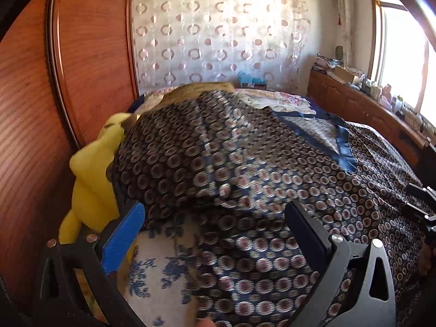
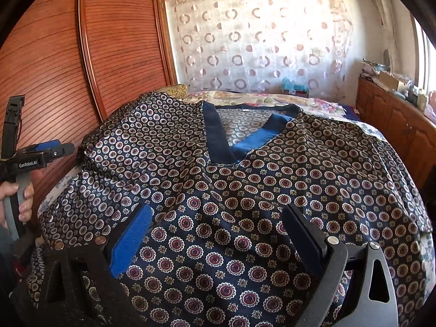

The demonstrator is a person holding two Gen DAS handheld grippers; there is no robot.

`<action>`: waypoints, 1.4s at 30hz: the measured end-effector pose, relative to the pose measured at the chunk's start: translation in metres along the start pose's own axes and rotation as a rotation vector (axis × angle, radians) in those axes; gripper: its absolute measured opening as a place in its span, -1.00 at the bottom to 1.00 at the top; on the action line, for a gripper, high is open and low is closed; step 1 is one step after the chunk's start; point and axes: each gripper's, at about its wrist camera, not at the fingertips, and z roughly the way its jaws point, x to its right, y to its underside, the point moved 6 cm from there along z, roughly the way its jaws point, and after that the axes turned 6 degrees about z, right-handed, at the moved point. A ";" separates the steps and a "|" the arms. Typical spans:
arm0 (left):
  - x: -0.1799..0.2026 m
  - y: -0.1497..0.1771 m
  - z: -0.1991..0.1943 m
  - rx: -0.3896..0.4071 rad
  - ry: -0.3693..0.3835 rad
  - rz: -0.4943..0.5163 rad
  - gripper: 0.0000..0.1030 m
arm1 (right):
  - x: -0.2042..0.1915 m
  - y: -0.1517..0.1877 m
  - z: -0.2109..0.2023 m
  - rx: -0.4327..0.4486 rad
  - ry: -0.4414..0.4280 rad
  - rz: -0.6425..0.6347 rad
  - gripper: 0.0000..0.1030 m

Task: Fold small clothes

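The patterned top (image 2: 245,190), dark blue with ringed medallions and a plain blue V-neck band (image 2: 218,139), lies spread front-up across the bed (image 2: 327,103), its neckline toward twelve o'clock in the right wrist view and its lower body running down to six o'clock. It looks laid out this way so the sleeves and sides can be brought inward; no fold appears made yet, though the cloth at nine o'clock is rumpled and bunched.

The right gripper (image 2: 218,234) hovers over the chest of the garment with its jaws wide apart and nothing pressed between the pads, probably lined up to come down on a hem or side edge. The left gripper (image 1: 215,226) is likewise spread wide above the left shoulder area, cloth below it but not pinched; in the right view it sits at nine o'clock, held by the person's hand (image 2: 21,199).

Outward from the top: a yellow soft toy (image 1: 92,163) at nine o'clock against the wooden wardrobe (image 1: 32,136), the floral sheet (image 1: 152,267) showing at seven, and a circle-patterned curtain (image 2: 259,41) at twelve
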 end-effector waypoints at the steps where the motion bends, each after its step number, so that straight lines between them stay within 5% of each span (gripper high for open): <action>1: -0.007 0.003 0.002 -0.008 0.018 -0.022 1.00 | -0.001 -0.002 0.002 -0.005 0.002 -0.006 0.88; 10: -0.048 0.013 0.020 -0.067 0.064 -0.136 0.64 | -0.008 0.007 0.008 0.005 0.025 -0.037 0.88; 16: -0.046 0.025 0.045 -0.170 0.042 -0.054 0.50 | -0.007 0.008 0.010 0.005 0.024 -0.031 0.88; 19: -0.047 0.024 0.053 -0.190 0.007 -0.021 0.26 | -0.006 0.009 0.010 0.002 0.020 -0.028 0.88; 30: -0.064 0.012 0.042 -0.125 -0.036 0.022 -0.85 | -0.005 0.010 0.010 -0.004 0.017 -0.028 0.88; 36: -0.053 -0.027 0.014 -0.009 -0.044 0.058 -0.92 | -0.006 0.010 0.012 -0.010 0.018 -0.028 0.88; 42: 0.010 -0.085 -0.014 0.085 0.049 0.192 -0.93 | -0.006 0.009 0.013 -0.020 0.018 -0.029 0.88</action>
